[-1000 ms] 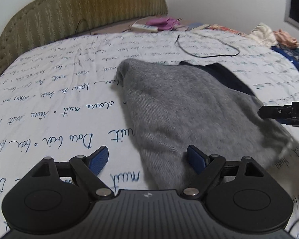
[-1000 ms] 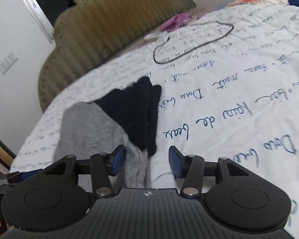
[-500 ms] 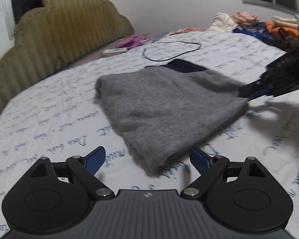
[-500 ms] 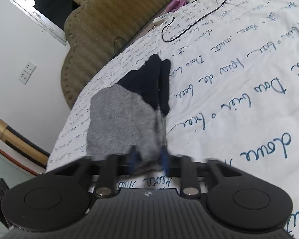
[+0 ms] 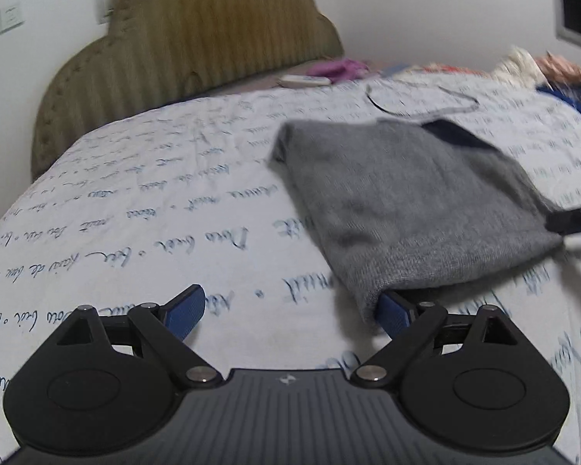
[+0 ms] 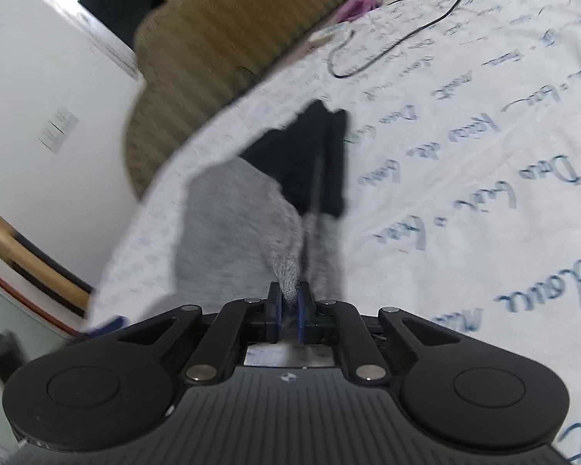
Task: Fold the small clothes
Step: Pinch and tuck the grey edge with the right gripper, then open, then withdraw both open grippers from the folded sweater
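A small grey knit garment (image 5: pixel 406 201) with a navy part (image 5: pixel 453 133) lies flat on the white bed sheet (image 5: pixel 135 232) printed with blue writing. My left gripper (image 5: pixel 288 304) is open just above the sheet. The garment's near corner touches its right finger (image 5: pixel 393 316), and only bare sheet lies between the pads. In the right wrist view my right gripper (image 6: pixel 288 294) has its jaws closing, and the pads pinch an edge of the grey garment (image 6: pixel 228 224). The navy part (image 6: pixel 302 159) lies beyond. The right gripper (image 5: pixel 573 221) also shows at the garment's far right corner.
An olive padded headboard (image 5: pixel 197 50) stands at the far end of the bed. A looped black cable (image 5: pixel 418 97), a white flat item (image 5: pixel 304 81) and a purple cloth (image 5: pixel 341 68) lie near it. A pile of clothes (image 5: pixel 542 73) sits at the far right.
The right gripper's jaws closed from half open onto the garment's grey edge. The left gripper slid toward the garment's near corner, which now touches its right finger.
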Motion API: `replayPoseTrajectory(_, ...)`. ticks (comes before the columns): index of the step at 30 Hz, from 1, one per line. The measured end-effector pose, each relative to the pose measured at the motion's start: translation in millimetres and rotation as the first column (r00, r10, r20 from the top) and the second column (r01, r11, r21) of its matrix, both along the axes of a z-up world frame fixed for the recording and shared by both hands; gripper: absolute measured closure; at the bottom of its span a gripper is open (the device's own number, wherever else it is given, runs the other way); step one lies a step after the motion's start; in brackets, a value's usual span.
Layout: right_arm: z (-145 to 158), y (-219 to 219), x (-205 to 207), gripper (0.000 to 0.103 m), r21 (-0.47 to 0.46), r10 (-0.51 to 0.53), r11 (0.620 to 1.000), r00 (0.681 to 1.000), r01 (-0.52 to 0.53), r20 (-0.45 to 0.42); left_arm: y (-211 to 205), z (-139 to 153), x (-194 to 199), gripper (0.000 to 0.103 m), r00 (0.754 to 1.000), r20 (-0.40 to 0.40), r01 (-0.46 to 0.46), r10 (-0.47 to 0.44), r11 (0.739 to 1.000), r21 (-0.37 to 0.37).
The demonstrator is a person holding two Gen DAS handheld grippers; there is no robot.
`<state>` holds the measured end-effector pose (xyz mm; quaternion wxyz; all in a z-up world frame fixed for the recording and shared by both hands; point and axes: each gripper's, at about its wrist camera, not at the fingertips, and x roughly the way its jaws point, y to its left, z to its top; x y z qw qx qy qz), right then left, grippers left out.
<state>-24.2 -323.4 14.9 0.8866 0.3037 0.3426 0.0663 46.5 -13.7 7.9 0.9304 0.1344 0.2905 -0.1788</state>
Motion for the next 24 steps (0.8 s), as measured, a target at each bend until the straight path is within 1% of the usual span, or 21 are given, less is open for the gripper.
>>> replayPoseTrajectory(1,0.1,0.4,-0.3,0.090,-0.009,0.013,1.000,1.000,-0.013,-0.007,-1.7,0.4,-5.9,0.010,1.000,0.015,0.014,-0.014,1.000,0.019)
replayPoseTrajectory(2,2.7,0.4,-1.5,0.081,-0.025,0.014,1.000,1.000,-0.014,-0.004,-2.9,3.5,-10.0,0.010,0.999,0.032,0.026,-0.027,0.999,0.034)
replayPoseTrajectory(4,17.3,3.4,-4.2,0.081,-0.108,-0.002,0.994,0.999,0.006,0.037,-2.8,13.4,-16.1,0.010,0.997,0.059,0.047,-0.049,0.998,0.043)
replayPoseTrajectory(5,26.0,5.5,-2.9,0.079,-0.163,-0.015,0.986,0.998,0.025,0.061,-2.9,19.9,-16.8,0.010,0.996,0.067,0.057,-0.060,0.998,0.035)
replayPoseTrajectory(7,42.9,10.8,4.5,0.079,-0.252,-0.012,0.967,0.993,0.041,0.117,-6.9,33.9,-12.6,0.010,0.994,0.077,0.081,-0.081,0.997,0.010)
replayPoseTrajectory(10,55.8,15.8,31.9,0.079,-0.286,0.045,0.958,0.987,0.001,0.154,-20.9,50.9,4.7,0.010,0.993,0.077,0.097,-0.094,0.995,-0.036)
replayPoseTrajectory(11,55.8,18.4,44.7,0.079,-0.293,0.067,0.956,0.986,-0.019,0.152,-27.0,54.4,13.0,0.010,0.993,0.065,0.105,-0.101,0.993,-0.057)
replayPoseTrajectory(13,49.5,23.6,71.0,0.079,-0.307,0.084,0.951,0.989,-0.044,0.120,-39.4,56.4,31.4,0.010,0.993,0.041,0.118,-0.115,0.988,-0.099)
replayPoseTrajectory(15,37.2,25.1,94.9,0.079,-0.334,0.073,0.942,0.994,-0.044,0.076,-54.3,50.4,52.5,0.010,0.993,0.007,0.117,-0.117,0.988,-0.098)
replayPoseTrajectory(16,29.9,25.3,103.9,0.077,-0.352,0.056,0.935,0.997,-0.034,0.052,-60.3,44.1,62.9,0.010,0.994,-0.021,0.108,-0.110,0.990,-0.090)
replayPoseTrajectory(17,22.8,24.2,111.4,0.081,-0.367,0.041,0.930,0.999,-0.026,0.031,-65.9,36.9,73.8,0.010,0.994,-0.058,0.091,-0.095,0.993,-0.080)
replayPoseTrajectory(18,18.5,21.4,115.4,0.081,-0.361,0.029,0.932,0.999,-0.020,0.019,-69.4,29.1,82.2,0.010,0.992,-0.094,0.073,-0.080,0.995,-0.073)
replayPoseTrajectory(20,21.0,18.1,109.3,0.080,-0.325,0.014,0.946,0.999,-0.001,0.036,-71.2,19.4,90.6,0.010,0.989,-0.137,0.048,-0.057,0.996,-0.071)
replayPoseTrajectory(21,24.6,21.1,104.5,0.079,-0.329,0.023,0.944,0.998,-0.002,0.059,-70.6,17.4,90.8,0.010,0.988,-0.142,0.044,-0.055,0.996,-0.080)
replayPoseTrajectory(22,29.0,23.6,98.8,0.076,-0.341,0.035,0.940,0.996,-0.006,0.077,-68.8,15.9,89.2,0.010,0.988,-0.141,0.045,-0.057,0.995,-0.090)
replayPoseTrajectory(24,31.3,26.5,92.8,0.074,-0.363,0.048,0.932,0.995,-0.014,0.083,-68.4,13.9,88.6,0.010,0.988,-0.144,0.042,-0.055,0.995,-0.091)
